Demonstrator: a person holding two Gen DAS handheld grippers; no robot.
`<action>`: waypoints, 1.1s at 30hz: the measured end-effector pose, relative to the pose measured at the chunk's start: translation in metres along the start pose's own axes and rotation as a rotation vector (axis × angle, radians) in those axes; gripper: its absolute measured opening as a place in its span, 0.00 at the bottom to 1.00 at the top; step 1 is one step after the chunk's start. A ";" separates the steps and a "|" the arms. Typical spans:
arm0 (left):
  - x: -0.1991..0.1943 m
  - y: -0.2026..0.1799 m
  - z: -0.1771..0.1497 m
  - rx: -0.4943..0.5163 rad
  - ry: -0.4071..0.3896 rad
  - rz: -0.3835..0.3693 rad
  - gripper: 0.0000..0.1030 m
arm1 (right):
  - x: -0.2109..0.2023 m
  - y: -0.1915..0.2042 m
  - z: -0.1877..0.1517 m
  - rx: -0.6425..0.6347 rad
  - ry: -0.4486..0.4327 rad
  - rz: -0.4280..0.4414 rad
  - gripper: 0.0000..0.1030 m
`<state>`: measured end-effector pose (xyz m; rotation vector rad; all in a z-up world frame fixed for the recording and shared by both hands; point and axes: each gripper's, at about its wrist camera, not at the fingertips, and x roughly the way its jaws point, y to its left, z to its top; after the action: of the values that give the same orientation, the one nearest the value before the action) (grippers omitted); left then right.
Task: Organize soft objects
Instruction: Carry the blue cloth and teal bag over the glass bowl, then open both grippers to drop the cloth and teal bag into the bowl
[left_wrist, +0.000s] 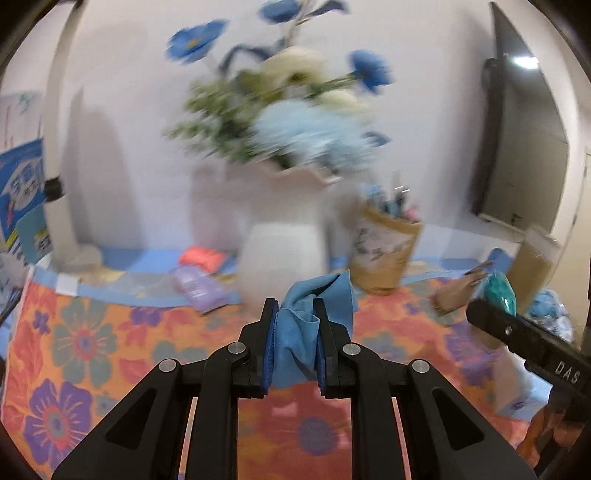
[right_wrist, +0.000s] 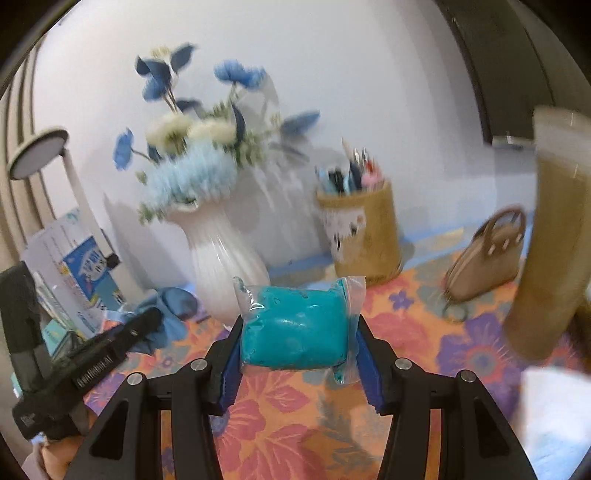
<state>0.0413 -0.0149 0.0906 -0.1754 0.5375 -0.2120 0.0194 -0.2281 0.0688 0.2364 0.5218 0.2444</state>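
White wall behind; desk (left_wrist: 155, 332) covered by an orange floral cloth with a blue strip along the back edge.

Left wrist view: left tongs (left_wrist: 295, 314) are seen pressed tight on a bunched blue cloth (left_wrist: 314, 306), which is held clear of the desk. Only in this view: a coral packet (left_wrist: 202, 256) and a lilac packet (left_wrist: 197, 290) lying near the vase foot, a dark wall-mounted screen (left_wrist: 517, 140) at right, and the right tongs (left_wrist: 491, 312) entering from the right edge, with the teal pack (left_wrist: 500, 293) seen side-on.

Right wrist view: right tongs are seen part-spread and pinching a teal putty-like block sealed in a clear bag, held off the desk between the blue pads (right_wrist: 231, 363). Only in this view: a round lamp head (right_wrist: 38, 153) at left, a tall brown blurred object (right_wrist: 550, 236) at right, and the left tongs (right_wrist: 153, 317) with the blue cloth hanging from them.

Seen in both: a white ribbed vase (right_wrist: 221, 266) with blue and white flowers, directly ahead of both tongs; a tan pen holder (right_wrist: 364, 236) right of it; a beige handbag (right_wrist: 487, 258) further right; a blue printed box (right_wrist: 88, 273) at the left wall.

Both frames are motion-blurred, so print on the box cannot be read.
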 end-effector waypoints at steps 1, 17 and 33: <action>-0.003 -0.009 0.003 -0.005 -0.004 -0.023 0.14 | -0.008 -0.002 0.005 -0.006 -0.010 0.005 0.51; -0.036 -0.194 0.025 0.102 -0.022 -0.422 0.14 | -0.154 -0.099 0.080 -0.012 -0.211 -0.060 0.51; -0.010 -0.373 -0.024 0.296 0.142 -0.805 0.15 | -0.204 -0.307 0.091 0.176 -0.023 -0.355 0.51</action>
<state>-0.0373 -0.3747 0.1571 -0.0793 0.5472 -1.0882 -0.0528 -0.5916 0.1524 0.3122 0.5537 -0.1500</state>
